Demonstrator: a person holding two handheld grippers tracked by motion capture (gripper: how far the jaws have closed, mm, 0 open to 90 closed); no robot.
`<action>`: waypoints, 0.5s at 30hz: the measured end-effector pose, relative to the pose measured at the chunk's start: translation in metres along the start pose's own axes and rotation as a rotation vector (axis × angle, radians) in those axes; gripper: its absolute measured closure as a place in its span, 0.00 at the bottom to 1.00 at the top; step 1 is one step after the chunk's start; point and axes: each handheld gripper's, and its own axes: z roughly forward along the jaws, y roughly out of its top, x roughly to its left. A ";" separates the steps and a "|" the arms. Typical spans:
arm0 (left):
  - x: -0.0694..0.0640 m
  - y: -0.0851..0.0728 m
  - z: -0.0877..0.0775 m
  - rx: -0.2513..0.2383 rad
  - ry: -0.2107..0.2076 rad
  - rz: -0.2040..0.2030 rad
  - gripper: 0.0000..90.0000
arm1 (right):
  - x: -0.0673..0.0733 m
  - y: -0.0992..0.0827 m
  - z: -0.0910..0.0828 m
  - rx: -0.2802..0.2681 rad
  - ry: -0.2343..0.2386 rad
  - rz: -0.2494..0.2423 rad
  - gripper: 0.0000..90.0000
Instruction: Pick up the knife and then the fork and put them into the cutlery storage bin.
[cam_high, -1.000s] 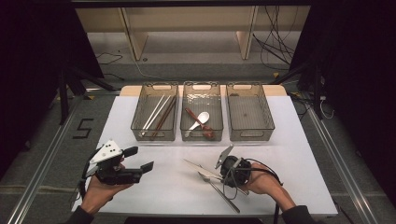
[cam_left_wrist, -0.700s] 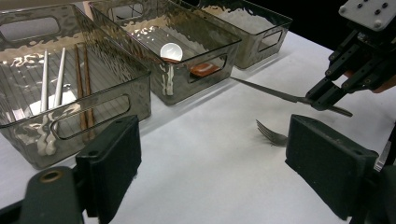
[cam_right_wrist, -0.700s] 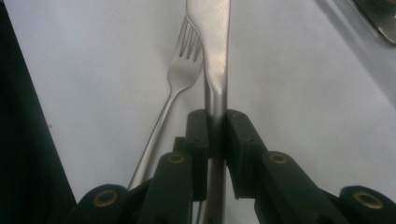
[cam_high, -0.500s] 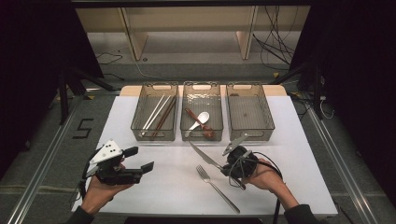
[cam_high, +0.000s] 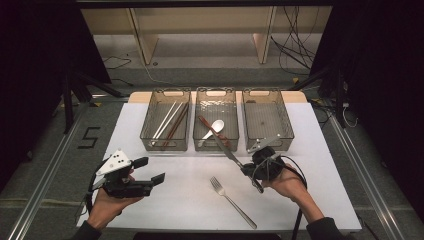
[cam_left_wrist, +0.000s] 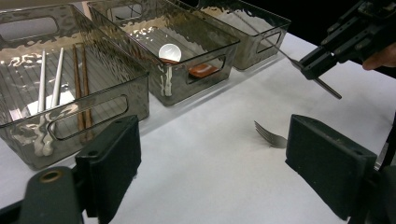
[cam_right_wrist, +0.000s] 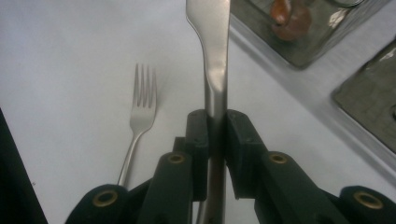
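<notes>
Right gripper (cam_high: 248, 172) clenched on a knife (cam_high: 223, 146) — lifted near the table's (cam_high: 325, 165) front edge; left gripper (cam_high: 150, 172) released, jaws wide.

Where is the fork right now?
In the high view the fork lies flat on the white table, near its front edge, just left of the right hand-held gripper holding a knife.
</notes>
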 end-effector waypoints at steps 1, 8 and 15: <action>0.000 0.000 0.000 0.000 0.000 0.000 0.19 | -0.001 0.000 -0.001 -0.008 0.000 0.006 0.90; 0.001 0.000 0.001 0.001 0.001 -0.003 0.19 | -0.018 0.004 -0.010 -0.071 -0.024 0.074 0.90; 0.001 0.000 0.001 -0.001 0.002 -0.006 0.19 | -0.038 0.012 -0.018 -0.117 -0.065 0.126 0.90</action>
